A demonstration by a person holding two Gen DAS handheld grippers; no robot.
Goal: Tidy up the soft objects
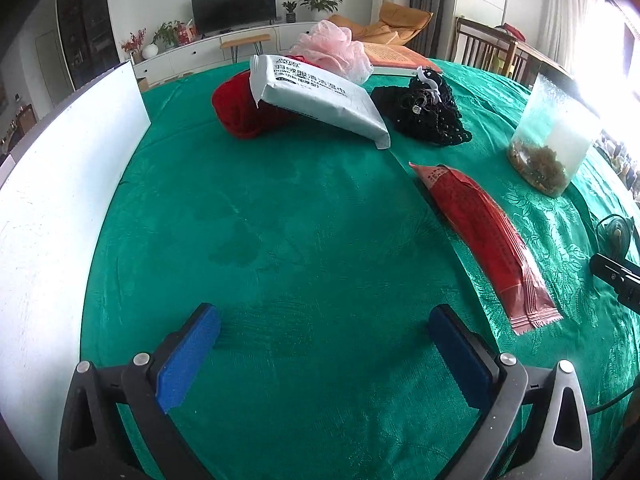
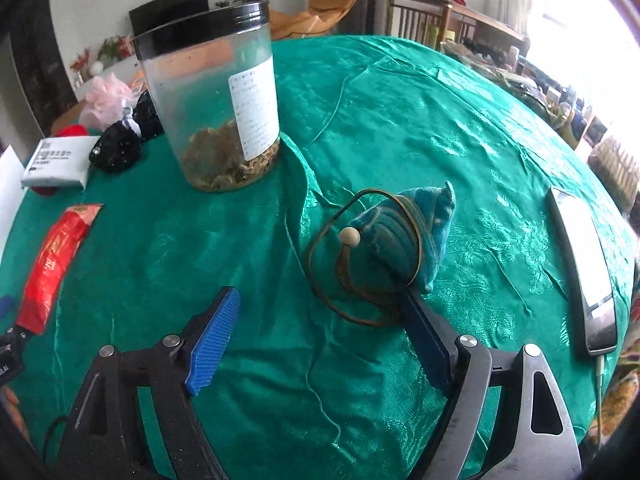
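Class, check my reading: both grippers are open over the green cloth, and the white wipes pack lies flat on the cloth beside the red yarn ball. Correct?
Not quite. The white wipes pack is not flat: it leans on the red yarn ball, as the left wrist view shows. Both the left gripper and the right gripper are open over the green cloth.

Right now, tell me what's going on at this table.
A person holds two grippers over a green tablecloth; neither has grabbed anything. The left gripper is open over bare cloth, with a red packet to its right. The right gripper is open just short of a teal pouch. A jar stands behind.
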